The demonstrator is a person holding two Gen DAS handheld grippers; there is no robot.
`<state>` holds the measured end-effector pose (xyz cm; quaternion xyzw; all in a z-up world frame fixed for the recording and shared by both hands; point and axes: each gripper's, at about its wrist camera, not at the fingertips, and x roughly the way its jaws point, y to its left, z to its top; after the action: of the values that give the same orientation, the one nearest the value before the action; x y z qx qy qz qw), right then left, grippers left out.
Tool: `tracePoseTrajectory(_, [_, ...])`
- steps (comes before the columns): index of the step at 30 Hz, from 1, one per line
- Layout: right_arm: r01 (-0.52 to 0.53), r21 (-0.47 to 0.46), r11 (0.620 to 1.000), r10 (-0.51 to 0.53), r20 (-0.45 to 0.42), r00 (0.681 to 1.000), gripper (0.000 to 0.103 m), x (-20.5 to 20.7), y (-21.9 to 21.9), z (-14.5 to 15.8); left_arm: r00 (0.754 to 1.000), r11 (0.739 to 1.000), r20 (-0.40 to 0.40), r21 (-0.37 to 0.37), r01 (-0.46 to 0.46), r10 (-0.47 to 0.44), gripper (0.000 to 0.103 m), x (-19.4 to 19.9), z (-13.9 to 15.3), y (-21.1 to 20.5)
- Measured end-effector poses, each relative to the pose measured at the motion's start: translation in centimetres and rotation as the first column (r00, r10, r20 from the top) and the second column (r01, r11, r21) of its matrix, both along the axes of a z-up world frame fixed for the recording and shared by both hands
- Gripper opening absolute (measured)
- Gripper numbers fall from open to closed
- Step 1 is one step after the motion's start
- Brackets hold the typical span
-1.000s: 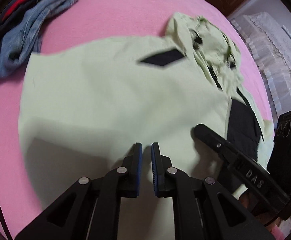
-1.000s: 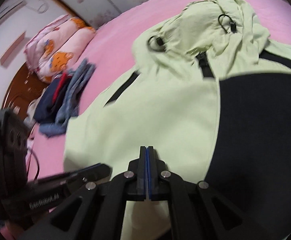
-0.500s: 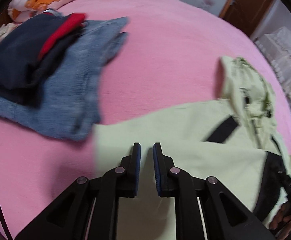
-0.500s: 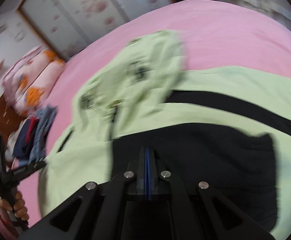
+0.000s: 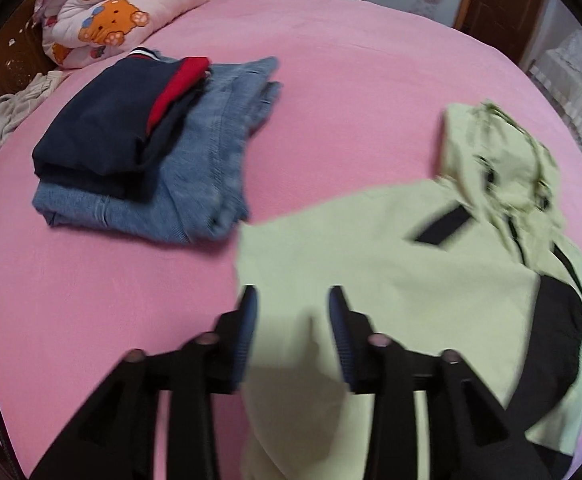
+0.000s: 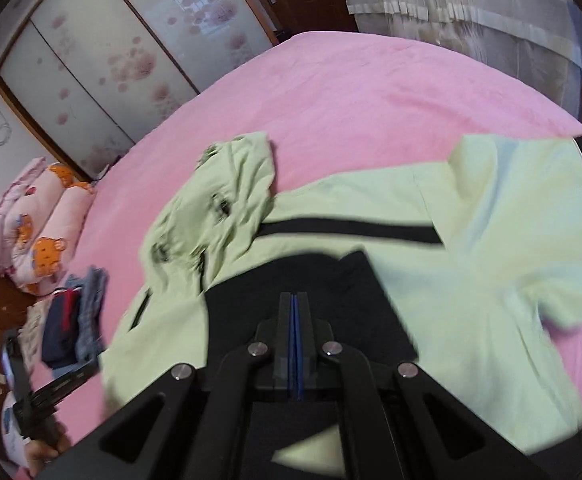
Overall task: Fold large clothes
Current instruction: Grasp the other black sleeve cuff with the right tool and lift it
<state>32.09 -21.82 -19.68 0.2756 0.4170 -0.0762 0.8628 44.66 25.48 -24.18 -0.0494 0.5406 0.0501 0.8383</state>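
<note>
The left gripper (image 5: 291, 312) is seen with its jaws parted, having just been opening, and nothing is pinched between them; the pale green cloth below is only looked down upon through the gap. The right gripper (image 6: 294, 320) is held with its blue pads pressed flat together, and no cloth can be seen caught between them. Beneath both, the green jacket (image 5: 391, 264) is spread on the pink bed (image 5: 331, 80), with its crumpled hood (image 6: 227, 200) at the far end, a black panel (image 6: 311, 292) directly under the right gripper, and one sleeve (image 6: 531, 208) laid out towards the right edge of the right wrist view. A stack of folded clothes (image 5: 143, 152) is set well apart from the jacket on the same bed, and rolled bedding (image 5: 115, 20) is kept beyond it near the headboard. In the right wrist view the left tool is seen held in a hand (image 6: 45, 450) at the lower left. The jacket is judged to be light, soft and limp, so that it would sag and drag if lifted by one point; a smooth, slightly slippery shell is suggested by its sheen. A firmer hold is likely to be had at a seam, hem or cuff, where the cloth is doubled, and the outstretched sleeve is probably best taken near its end and carried across the body
</note>
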Motion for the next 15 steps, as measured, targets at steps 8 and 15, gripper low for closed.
tracePoseTrajectory(8, [0.116,-0.028,0.993,-0.119,-0.144,0.982,0.042,-9.6,2.9,-1.5,0.992,0.989,-0.065,-0.106,0.102,-0.109,0.062,-10.2,0.3,-8.3])
tracePoseTrajectory(15, [0.071,0.076,0.995,-0.047,-0.281,0.959,0.048,-17.0,1.7,-5.0,0.962,0.961,-0.116,-0.155,0.229,-0.248,0.075,-18.7,0.5,-15.0])
